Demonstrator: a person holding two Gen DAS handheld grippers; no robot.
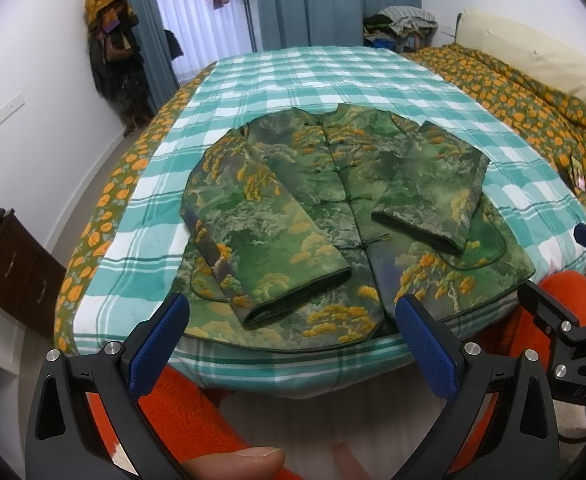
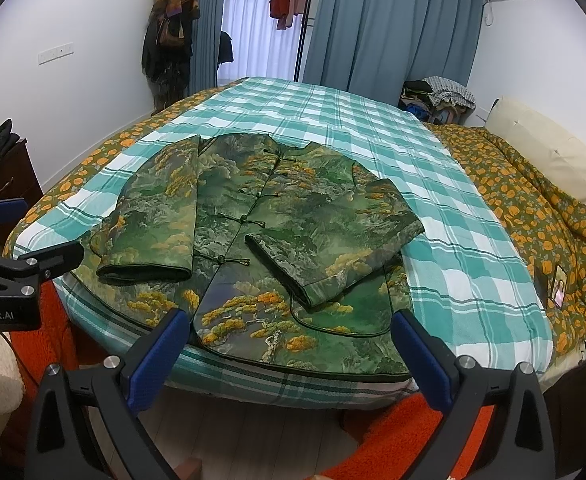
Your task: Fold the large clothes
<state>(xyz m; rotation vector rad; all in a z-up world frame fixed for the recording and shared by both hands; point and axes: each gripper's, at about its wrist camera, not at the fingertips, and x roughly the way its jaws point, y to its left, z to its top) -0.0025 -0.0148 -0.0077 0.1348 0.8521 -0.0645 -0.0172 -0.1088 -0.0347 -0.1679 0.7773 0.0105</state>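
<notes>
My green landscape-print jacket (image 1: 333, 208) lies buttoned, sleeves folded inward, on the checked blanket (image 1: 293, 76) — left gripper (image 1: 293, 320) and right gripper (image 2: 291, 334) both spread apart, empty.

Black tongs (image 1: 291, 316) (blue pads (image 1: 161, 344)), silver screws.

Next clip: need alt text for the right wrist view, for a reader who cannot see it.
A green landscape-print jacket lies face up on a teal plaid blanket on a bed, both sleeves folded in across its knot-buttoned front. The open right gripper hovers at the jacket's near hem, touching nothing; the left gripper shows at the left edge.
</notes>
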